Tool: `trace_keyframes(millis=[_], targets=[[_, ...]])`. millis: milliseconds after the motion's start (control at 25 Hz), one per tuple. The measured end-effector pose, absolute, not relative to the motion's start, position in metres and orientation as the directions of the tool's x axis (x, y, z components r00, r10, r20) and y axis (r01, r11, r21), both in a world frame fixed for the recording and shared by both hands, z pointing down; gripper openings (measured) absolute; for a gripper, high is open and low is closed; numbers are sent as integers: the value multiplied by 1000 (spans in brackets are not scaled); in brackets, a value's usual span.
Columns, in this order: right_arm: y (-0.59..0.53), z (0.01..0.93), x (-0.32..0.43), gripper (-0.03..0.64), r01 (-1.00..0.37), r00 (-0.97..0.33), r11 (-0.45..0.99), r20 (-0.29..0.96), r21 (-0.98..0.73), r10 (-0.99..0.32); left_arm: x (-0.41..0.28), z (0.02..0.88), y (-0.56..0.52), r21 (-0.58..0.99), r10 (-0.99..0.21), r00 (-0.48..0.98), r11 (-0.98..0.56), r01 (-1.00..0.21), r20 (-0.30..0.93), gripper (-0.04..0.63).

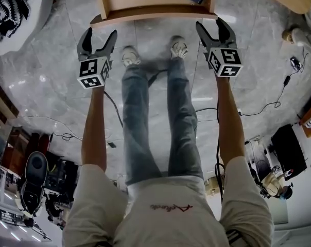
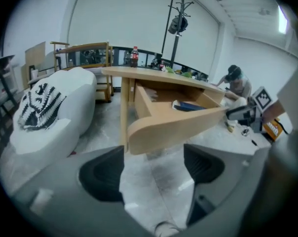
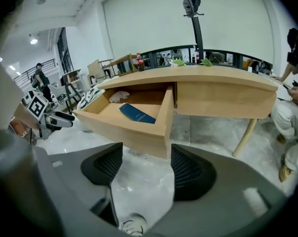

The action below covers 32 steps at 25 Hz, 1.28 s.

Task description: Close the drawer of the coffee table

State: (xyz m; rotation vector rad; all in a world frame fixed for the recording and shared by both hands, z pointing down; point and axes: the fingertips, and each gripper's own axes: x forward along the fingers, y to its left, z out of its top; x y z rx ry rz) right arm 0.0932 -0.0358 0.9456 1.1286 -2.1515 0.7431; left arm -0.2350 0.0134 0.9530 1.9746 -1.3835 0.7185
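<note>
The light wooden coffee table (image 3: 223,90) has its drawer (image 3: 131,122) pulled out, with a blue book (image 3: 136,114) and a white cloth inside. From the head view the drawer's front (image 1: 153,13) lies at the top, just beyond both grippers. My left gripper (image 1: 97,40) is open below the front's left end, apart from it. My right gripper (image 1: 216,29) is open at the front's right end, its tips close to the edge; contact is not clear. In the left gripper view the drawer's corner (image 2: 161,130) hangs just ahead of the empty jaws. Nothing sits between either pair of jaws.
A white beanbag with a black pattern (image 2: 50,107) stands left of the table. My legs and shoes (image 1: 131,55) are on the marble floor between the grippers. Cables (image 1: 263,107) trail on the floor at right. A person (image 2: 235,83) crouches beyond the table. A cola bottle (image 2: 134,57) stands on top.
</note>
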Motion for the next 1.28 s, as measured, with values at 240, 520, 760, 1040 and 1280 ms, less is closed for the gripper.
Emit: trace_keyframes(millis=[240,520,760,1040,1280], targets=[[-49,950,86,290,-860,-445,479,720,-178,-532,-245,962,-3,180,-618,298,-246,-952,727,390],[-53,952,95,202,-875,-427,448,730,-184,-533,-239,956,-19,218,-620,346,-275,-936,704,307],[-58,937,96,183,-877,-419,452,724,-166,-548,-240,942,-23,231,-636,343,-255,-939,691,307],[-68,928,94,166,-875,-423,456,720,-165,-550,-246,931,-37,226,-657,329,-240,-944,678,305],[-99,928,88,167,-883,-415,440,704,-160,-576,-251,931,-71,214,-676,322,-241,-947,663,307]])
